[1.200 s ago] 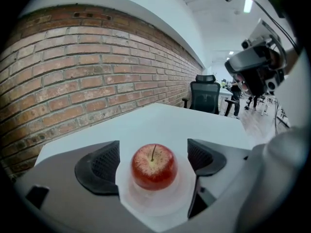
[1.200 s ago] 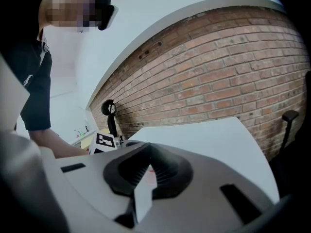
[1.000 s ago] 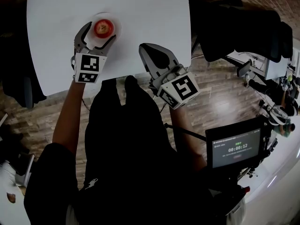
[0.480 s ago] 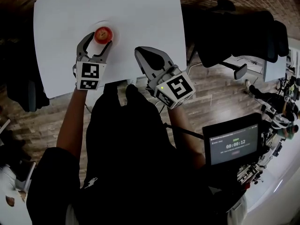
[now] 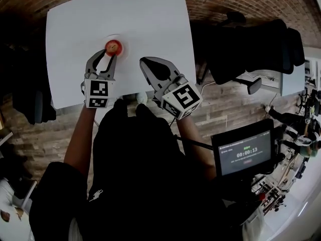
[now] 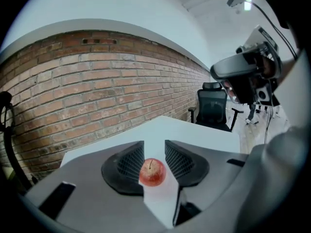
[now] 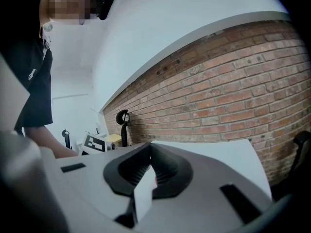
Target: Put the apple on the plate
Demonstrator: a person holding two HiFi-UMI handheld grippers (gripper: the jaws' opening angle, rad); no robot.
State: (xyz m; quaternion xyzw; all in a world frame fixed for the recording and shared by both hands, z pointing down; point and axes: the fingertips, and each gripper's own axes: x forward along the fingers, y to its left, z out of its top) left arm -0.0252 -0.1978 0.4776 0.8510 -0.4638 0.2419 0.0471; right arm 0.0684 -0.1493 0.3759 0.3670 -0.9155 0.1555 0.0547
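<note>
A red apple [image 5: 112, 47] rests on a white plate [image 5: 121, 40] that barely stands out from the white table. My left gripper [image 5: 104, 57] hovers just short of the apple on the near side. Its jaws are closing, with a gap still between them and nothing held. In the left gripper view the apple [image 6: 152, 172] shows through that gap, beyond the tips of the left gripper [image 6: 154, 152], untouched by the pads. My right gripper [image 5: 145, 60] is over the table to the right of the plate, shut and empty. The right gripper view shows the right gripper [image 7: 148, 152] with its jaws together.
The white table [image 5: 155, 19] stands against a brick wall [image 6: 73, 81]. Black office chairs [image 5: 251, 39] stand to its right on a wooden floor. A small screen with a timer [image 5: 246, 154] is by the person's right side. The table's near edge runs just under both grippers.
The left gripper has drawn back from around the apple and its jaws have narrowed. The apple stays on the plate. Both grippers have lifted a little.
</note>
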